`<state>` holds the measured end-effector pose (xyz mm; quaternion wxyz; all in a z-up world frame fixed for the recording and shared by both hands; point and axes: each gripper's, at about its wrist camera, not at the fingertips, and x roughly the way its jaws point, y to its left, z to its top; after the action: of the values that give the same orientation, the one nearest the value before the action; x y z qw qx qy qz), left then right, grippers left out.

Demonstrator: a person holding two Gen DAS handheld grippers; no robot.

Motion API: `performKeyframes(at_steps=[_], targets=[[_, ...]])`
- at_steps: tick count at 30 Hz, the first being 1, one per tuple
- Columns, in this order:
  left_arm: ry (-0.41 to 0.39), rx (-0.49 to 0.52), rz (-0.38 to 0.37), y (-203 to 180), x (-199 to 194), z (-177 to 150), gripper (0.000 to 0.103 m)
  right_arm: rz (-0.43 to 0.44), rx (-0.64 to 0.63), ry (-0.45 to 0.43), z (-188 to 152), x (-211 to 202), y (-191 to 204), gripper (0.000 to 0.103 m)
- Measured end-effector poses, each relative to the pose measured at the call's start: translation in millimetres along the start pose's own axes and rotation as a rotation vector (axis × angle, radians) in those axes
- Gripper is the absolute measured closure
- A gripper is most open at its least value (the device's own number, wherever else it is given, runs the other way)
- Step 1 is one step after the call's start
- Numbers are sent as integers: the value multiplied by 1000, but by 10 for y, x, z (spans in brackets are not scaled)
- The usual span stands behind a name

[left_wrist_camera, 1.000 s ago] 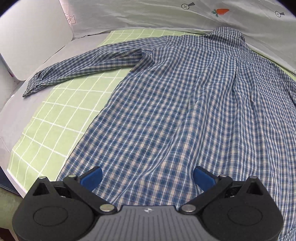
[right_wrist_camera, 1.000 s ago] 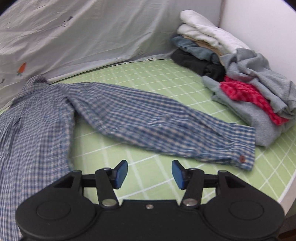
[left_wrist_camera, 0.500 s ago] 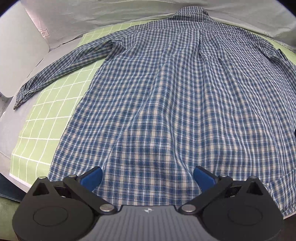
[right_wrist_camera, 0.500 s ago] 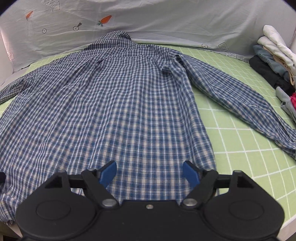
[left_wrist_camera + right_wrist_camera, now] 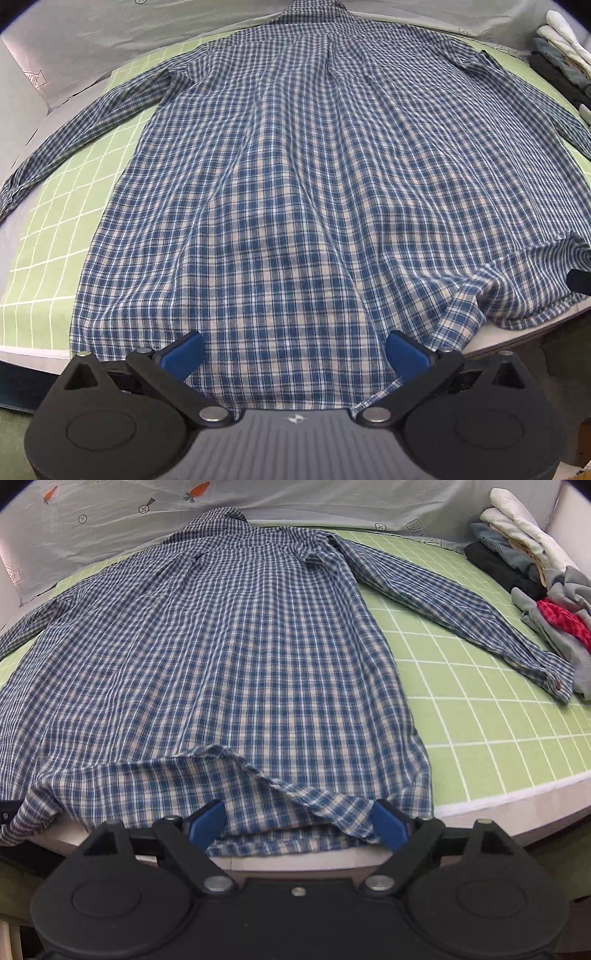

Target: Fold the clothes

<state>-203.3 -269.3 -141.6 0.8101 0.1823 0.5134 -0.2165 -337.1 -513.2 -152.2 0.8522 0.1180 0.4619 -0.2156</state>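
Observation:
A blue plaid shirt lies spread back-up on the green grid mat, collar far away and both sleeves stretched out to the sides. My left gripper stands open over the near hem, with cloth lying between its blue pads. In the right wrist view the shirt has a rumpled, turned-up hem hanging over the table edge. The right gripper is over that hem; its jaws are opening and the cloth lies loose between them, not pinched.
A pile of folded and crumpled clothes sits at the mat's far right, close to the right cuff. A grey printed sheet rises behind the collar. The white table edge runs just under the hem.
Both grippers have swung from the sleeves to the shirt's near hem. The right jaws have spread wider. The hem by the right gripper is now rumpled and turned up.

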Motion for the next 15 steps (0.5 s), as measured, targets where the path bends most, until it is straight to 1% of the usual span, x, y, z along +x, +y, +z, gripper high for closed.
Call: performKeyframes(at_steps=[1,5,8,11,12,14,15], targets=[[0,9,-11,7,-3,-18,0,-9,7,2,-34,-37,15,16],[-15,50,-26,2,-41,-8,0,-20,48,-58,-21,-218,65,16],[-40,63,-22,16,-104,33,0,-7,80,-111,79,-305,90,16],[-59,59,-13,70,-132,100,0,-6,78,-127,241,-229,145,16],[-63,57,-7,88,-140,122,0,1,81,-127,298,-191,160,18],[-72,49,3,130,-155,152,0,48,121,-108,397,-87,160,22],[-74,45,8,150,-161,160,0,50,143,-87,424,-25,157,28]])
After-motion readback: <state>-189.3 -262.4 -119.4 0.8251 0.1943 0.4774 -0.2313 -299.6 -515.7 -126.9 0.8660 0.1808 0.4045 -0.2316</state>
